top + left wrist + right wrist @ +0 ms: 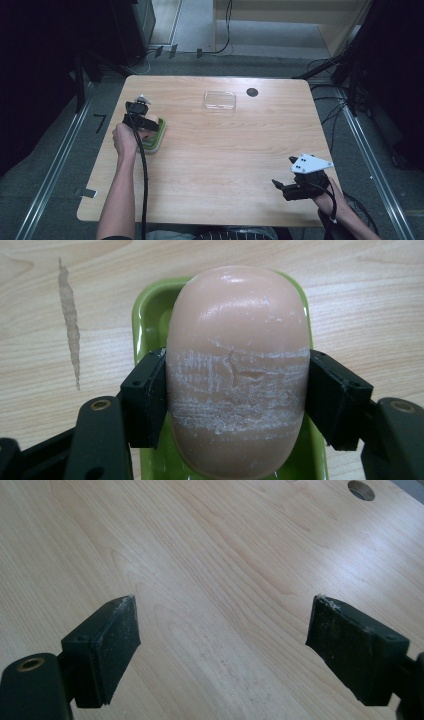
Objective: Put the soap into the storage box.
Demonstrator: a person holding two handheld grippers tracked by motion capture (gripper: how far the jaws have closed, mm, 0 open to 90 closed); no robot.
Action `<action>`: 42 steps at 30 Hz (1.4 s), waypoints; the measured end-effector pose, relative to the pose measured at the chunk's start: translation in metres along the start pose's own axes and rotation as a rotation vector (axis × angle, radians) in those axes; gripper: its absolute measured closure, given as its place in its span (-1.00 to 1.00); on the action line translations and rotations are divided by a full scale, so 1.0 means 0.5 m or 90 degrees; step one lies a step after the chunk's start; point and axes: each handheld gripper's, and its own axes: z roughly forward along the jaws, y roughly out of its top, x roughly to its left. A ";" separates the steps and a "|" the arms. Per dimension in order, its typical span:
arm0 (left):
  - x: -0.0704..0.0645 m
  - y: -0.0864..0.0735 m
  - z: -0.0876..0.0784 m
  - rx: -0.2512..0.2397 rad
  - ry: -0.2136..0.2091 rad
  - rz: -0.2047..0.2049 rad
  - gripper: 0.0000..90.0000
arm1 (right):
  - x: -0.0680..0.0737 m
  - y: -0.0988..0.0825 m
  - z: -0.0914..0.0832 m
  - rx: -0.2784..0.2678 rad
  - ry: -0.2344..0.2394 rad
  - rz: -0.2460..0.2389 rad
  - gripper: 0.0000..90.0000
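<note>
Pink soap (pixel 237 375), one bar, oval and smooth, with white scuff bands across its middle. In the left gripper view its long axis runs straight away from the camera, in line with the green dish (pixel 150 315) under it; the rounded far end points toward the dish's far rim. The bar sits in or just above the dish, and I cannot tell whether it touches the bottom.

Left gripper (pixel 237 400), one: both black pads press the bar's two long sides at mid-length, clamped across its short axis. In the high view this gripper (pixel 145 125) stands at the table's left side, over the dish (pixel 159 142), with the left hand (pixel 125 140) on it from the near side.

Right gripper (pixel 222 645), one: jaws wide apart with bare wood between them, pads flecked with white residue. In the high view it (pixel 285 175) hovers at the table's near right corner, well apart from the soap.

Dish, one: green, oblong, on the table (pixel 225 150), its long axis running from the near edge toward the far edge.

Farther back, near the far edge: one clear plastic lid (pixel 219 100), flat on the wood, and just right of it one round dark hole (pixel 252 92), seen too in the right gripper view (pixel 361 489).

Table, one: light wood.
</note>
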 end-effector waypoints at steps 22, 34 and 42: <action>0.007 -0.009 0.032 0.013 0.021 -0.042 -0.24 | -0.001 0.000 0.000 -0.001 -0.001 0.000 -0.70; 0.012 -0.012 0.032 0.006 0.028 -0.061 -0.25 | -0.001 0.000 0.000 -0.001 -0.001 -0.001 -0.70; 0.013 -0.013 0.032 0.006 0.029 -0.061 -0.25 | 0.000 0.000 0.000 -0.001 -0.001 0.000 -0.70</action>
